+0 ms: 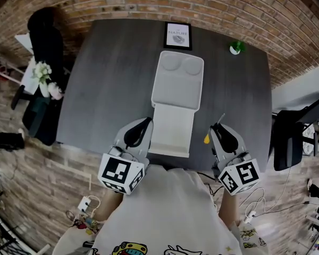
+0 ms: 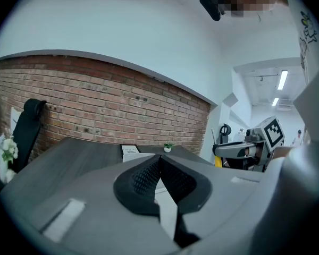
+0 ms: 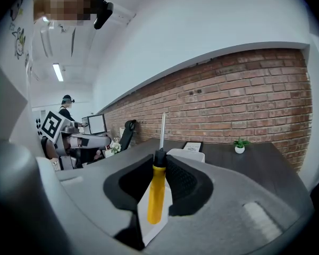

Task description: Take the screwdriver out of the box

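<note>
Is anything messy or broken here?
No, nothing looks spilled or broken. The white box lies open and straight on the grey table. The screwdriver is out of it, clamped in the right gripper, its shaft sticking out past the jaws.

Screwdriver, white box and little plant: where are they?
screwdriver (image 3: 156,195), right gripper view, on its yellow handle.
white box (image 1: 171,126), head view, on its bare lower half.
little plant (image 1: 238,45), head view, on its green leaves.
</note>
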`<state>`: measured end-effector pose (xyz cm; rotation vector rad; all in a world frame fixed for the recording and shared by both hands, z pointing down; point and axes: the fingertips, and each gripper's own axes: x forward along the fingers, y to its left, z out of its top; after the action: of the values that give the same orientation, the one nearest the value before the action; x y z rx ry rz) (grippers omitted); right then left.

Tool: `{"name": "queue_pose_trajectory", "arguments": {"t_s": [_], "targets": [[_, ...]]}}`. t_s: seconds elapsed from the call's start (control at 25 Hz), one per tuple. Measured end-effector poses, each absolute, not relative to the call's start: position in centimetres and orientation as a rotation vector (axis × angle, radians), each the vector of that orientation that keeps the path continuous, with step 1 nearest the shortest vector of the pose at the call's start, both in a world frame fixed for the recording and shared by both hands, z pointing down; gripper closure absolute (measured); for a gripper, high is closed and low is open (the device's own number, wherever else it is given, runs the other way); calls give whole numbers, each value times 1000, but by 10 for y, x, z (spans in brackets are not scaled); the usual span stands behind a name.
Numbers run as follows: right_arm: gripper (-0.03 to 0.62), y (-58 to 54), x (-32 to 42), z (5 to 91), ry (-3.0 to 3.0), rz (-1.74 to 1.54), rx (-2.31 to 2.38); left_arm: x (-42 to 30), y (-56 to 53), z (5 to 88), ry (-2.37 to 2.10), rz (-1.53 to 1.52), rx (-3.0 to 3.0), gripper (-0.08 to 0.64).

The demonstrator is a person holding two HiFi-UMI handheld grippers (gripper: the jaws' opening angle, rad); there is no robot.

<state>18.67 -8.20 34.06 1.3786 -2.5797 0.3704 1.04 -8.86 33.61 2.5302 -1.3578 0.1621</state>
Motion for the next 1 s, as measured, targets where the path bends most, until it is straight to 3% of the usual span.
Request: {"name": "queue_pose_trajectory", "arguments": {"t_s": [1.0], "targets": [[517,-91,174,343,-2576,373,1335,1,-98,340,-1366,151,2495,561]]}}
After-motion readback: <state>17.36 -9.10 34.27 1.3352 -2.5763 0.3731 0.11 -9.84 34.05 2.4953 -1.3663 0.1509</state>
